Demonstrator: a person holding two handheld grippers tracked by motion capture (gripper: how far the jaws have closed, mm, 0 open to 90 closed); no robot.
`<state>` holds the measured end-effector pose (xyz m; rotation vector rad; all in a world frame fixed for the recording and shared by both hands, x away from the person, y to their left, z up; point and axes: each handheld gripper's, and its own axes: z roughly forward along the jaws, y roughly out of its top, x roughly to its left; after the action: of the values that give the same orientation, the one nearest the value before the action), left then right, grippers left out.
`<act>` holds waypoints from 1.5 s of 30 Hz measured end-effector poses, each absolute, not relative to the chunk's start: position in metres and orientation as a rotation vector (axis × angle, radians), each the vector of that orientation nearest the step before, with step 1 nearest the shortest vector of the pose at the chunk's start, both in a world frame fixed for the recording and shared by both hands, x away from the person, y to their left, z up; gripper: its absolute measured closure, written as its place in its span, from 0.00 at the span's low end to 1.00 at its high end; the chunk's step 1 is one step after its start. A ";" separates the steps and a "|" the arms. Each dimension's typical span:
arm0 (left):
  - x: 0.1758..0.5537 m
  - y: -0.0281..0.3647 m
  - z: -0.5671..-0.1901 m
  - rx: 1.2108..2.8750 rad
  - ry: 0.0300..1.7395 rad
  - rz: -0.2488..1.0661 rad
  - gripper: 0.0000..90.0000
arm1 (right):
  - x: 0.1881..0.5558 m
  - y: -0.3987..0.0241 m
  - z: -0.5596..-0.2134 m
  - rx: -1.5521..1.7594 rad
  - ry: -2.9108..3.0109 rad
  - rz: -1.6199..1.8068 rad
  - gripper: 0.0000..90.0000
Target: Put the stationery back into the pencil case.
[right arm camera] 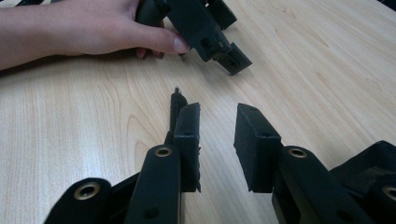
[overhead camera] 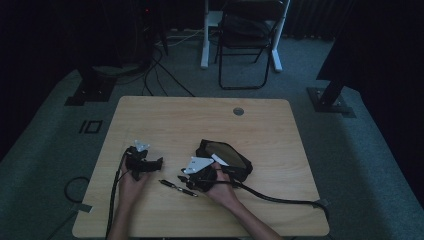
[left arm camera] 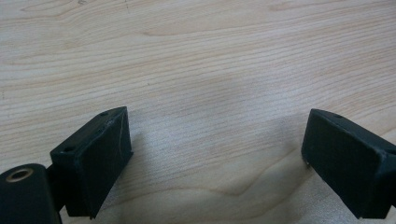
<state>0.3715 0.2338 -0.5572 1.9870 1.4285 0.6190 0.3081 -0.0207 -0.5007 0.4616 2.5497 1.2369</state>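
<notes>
Black and slim, the pen (overhead camera: 178, 188) lies flat on the pale wood table (overhead camera: 280, 150), near the front edge, running from about 10 o'clock to 4 o'clock between the person's two hands. From the right gripper (overhead camera: 186, 176) it sits at roughly 7 o'clock, very close. In the right gripper view its tip pokes out just past one jaw, and the barrel runs alongside that jaw rather than in the gap. Those jaws stand a little apart with only bare wood between them, so nothing is pinched yet.

The left gripper (overhead camera: 159, 162), off at 9 o'clock from the pen, rests low over the table with its jaws spread wide and nothing in them.

A black soft case (overhead camera: 227, 157) sits at 2 o'clock from the right gripper, its mouth looking open, though the dim light makes that hard to confirm.

I'd judge the pen light and rigid, with a smooth round barrel that will roll or skid if one pad nudges it before the other. Lying so low, it leaves the pads little to bite on. The best hold looks to be across the middle of the barrel, with the jaws straddling it crosswise and closing squarely. A grip near either end would likely let it pivot and droop. It should take a firm squeeze without harm.
</notes>
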 end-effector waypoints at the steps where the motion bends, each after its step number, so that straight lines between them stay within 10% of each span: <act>1: 0.372 0.234 -0.557 1.987 1.429 0.619 0.09 | 0.308 -0.021 -0.501 0.462 2.550 1.237 0.79; 45: 0.371 0.234 -0.557 1.987 1.429 0.619 0.09 | 0.310 -0.002 -0.552 0.456 2.683 1.095 0.88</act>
<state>0.3715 0.2338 -0.5572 1.9875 1.4285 0.6190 0.3101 -0.0025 -0.5522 0.4562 2.6834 1.0954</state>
